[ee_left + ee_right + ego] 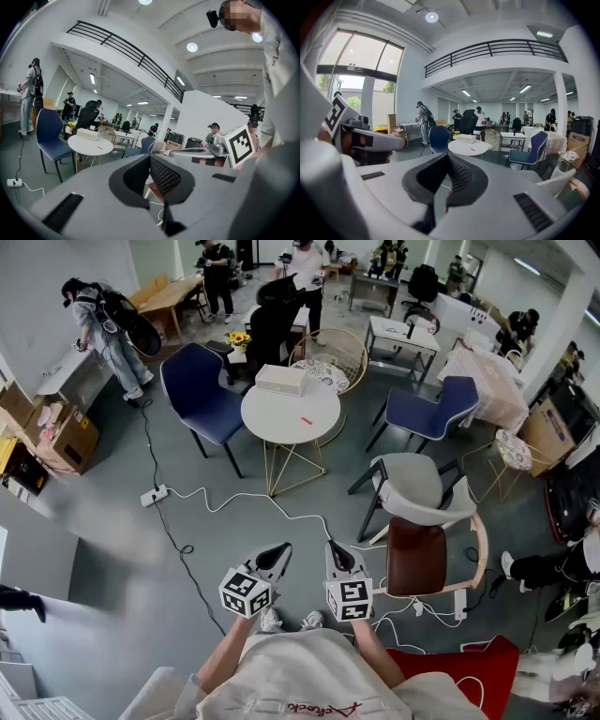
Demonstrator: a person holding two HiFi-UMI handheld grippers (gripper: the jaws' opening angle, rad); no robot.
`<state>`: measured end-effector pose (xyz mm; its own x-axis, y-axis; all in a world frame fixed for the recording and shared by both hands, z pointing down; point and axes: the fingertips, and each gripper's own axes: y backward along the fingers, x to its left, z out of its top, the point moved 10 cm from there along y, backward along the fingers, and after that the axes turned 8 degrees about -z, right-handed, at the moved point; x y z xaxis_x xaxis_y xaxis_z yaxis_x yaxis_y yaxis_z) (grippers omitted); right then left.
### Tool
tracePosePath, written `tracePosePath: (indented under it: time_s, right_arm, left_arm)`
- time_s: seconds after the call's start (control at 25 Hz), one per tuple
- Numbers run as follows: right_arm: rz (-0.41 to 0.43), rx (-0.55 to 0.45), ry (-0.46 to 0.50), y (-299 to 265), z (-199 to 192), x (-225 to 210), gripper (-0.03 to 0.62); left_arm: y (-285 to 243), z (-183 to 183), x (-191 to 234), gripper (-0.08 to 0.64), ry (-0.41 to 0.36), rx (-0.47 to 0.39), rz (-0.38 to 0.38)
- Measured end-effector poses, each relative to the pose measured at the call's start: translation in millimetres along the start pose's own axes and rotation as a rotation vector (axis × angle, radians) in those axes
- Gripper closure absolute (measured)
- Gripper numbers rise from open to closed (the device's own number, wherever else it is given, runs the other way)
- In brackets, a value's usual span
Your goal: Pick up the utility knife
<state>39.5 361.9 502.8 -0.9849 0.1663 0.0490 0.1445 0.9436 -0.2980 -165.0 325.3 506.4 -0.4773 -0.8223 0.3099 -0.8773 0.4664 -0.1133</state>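
1. Check both tools before moving. The left tool (281,548) and the right tool (333,544) are held level in front of you, well apart from the target. Each has its jaws together and nothing between them – confirm this in the left gripper view (149,160) and the right gripper view (447,159).
2. Locate the target. The small red object on the round white desk (272,423) is most likely the utility knife (306,420); it is too small to confirm. It lies flat near the middle of the desk, slightly toward the near-right edge, and apart from the white box (281,380) at the far edge.
3. Plan the approach. A white cable (234,498) crosses the floor (112,512) between you and the desk – step over it. Walk in between the blue chair (197,390) on the left and the grey chair (412,484) on the right.
4. Select the right tool, as the knife sits on that side.
5. Part the jaws only once the tool is over the desk.
6. Align the jaws across the knife's narrow width, lower until the pads bracket the body, then close firmly.
7. Lift straight up, clear of the box.
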Motion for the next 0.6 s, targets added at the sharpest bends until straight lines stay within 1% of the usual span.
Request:
tracePosePath:
  time_s: [0.28,0.6]
  right_arm:
    - [0.019,0.0,0.016,-9,3,6,0.577]
    - [0.028,-0.009,0.01,-14,5,-3,0.577]
  left_arm:
    - [-1,1,6,0.548,0.004,-0.002,0.001]
    - [-9,2,5,0.548,0.0,-0.002,0.004]
